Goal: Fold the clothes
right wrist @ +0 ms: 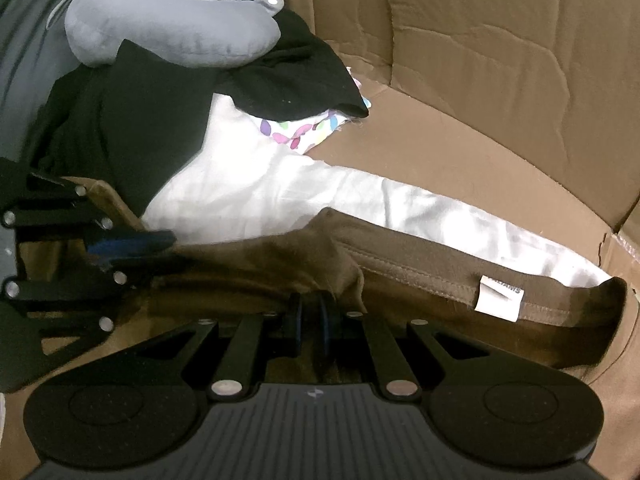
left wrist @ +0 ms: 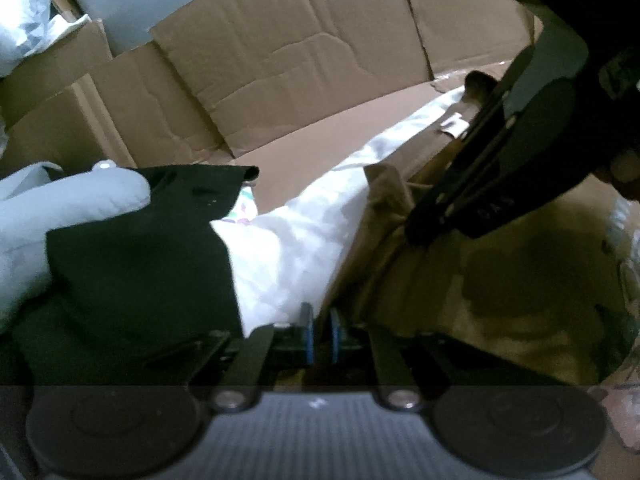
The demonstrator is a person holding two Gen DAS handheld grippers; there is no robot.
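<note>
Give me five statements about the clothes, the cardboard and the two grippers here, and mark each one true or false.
1. The right gripper is closed on the brown garment. True.
2. The white tag is sewn to the black garment. False: it sits on the brown garment's hem.
3. A grey neck pillow rests on the black garment. True.
4. The clothes lie on a wooden table. False: they lie on cardboard.
5. The left gripper stands wide open. False: its jaws are nearly shut, at the brown garment's edge.
</note>
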